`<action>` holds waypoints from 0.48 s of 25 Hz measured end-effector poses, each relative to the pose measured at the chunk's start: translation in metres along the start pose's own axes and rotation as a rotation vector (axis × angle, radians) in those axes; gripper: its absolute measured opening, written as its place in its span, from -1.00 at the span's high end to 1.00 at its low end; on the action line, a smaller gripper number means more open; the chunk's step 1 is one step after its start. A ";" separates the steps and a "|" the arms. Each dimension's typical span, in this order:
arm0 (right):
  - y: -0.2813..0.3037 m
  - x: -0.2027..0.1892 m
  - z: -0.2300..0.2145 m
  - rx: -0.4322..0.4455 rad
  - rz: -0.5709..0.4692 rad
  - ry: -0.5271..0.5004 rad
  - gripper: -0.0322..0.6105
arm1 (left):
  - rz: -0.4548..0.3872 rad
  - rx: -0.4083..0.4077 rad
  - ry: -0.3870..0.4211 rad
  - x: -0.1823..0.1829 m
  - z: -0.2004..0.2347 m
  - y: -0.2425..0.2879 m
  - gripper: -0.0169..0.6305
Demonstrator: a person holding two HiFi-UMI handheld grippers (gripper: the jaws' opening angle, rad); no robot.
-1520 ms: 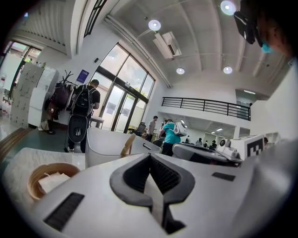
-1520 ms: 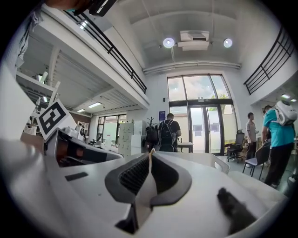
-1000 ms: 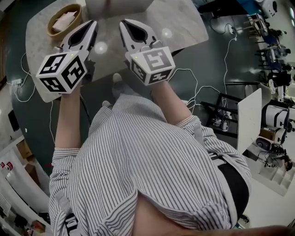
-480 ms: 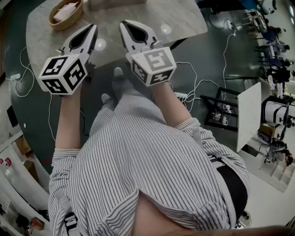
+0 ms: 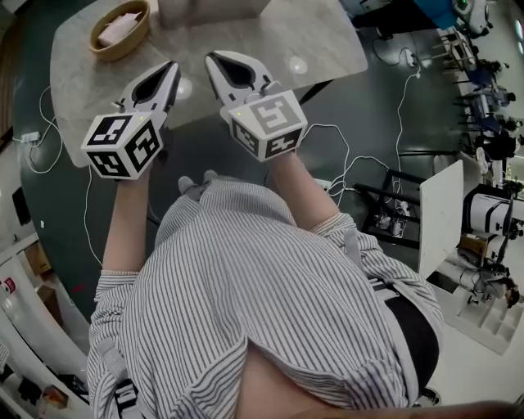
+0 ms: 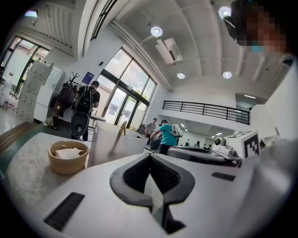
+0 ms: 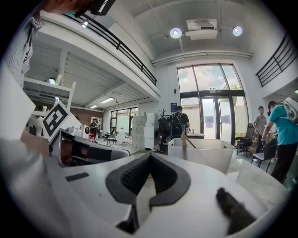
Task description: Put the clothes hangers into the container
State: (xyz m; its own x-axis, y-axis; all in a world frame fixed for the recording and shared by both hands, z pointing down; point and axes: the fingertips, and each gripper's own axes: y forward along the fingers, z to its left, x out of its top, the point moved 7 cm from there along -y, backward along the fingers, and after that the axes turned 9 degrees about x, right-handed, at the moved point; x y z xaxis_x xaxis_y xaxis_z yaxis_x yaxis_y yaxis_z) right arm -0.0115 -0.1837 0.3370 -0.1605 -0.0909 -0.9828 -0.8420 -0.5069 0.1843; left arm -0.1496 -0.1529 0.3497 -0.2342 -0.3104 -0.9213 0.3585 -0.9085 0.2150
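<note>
While the left gripper (image 5: pixel 173 65) and right gripper (image 5: pixel 212 56) hovered empty, jaws pressed together, over the table's (image 5: pixel 319 37) near edge, a wooden hanger (image 6: pixel 122 129) stood in the container (image 5: pixel 209 10) at its far edge, so the next move likely meant finding another.

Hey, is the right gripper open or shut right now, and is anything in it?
Shut and empty. In the right gripper view, the right gripper has its jaw tips meeting, with nothing between them.
</note>
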 end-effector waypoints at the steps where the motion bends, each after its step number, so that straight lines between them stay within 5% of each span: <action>1: -0.001 0.001 -0.002 0.007 0.005 -0.007 0.86 | 0.003 0.003 0.000 0.000 -0.002 0.002 0.91; 12: -0.002 -0.012 -0.014 0.069 0.051 0.001 0.86 | 0.011 0.066 0.012 0.000 -0.006 0.012 0.91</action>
State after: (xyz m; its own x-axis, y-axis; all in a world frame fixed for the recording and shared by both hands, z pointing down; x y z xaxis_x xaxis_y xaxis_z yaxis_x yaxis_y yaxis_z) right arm -0.0005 -0.1933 0.3485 -0.2038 -0.1162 -0.9721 -0.8661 -0.4415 0.2344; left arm -0.1396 -0.1622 0.3507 -0.2195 -0.3171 -0.9226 0.3008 -0.9216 0.2452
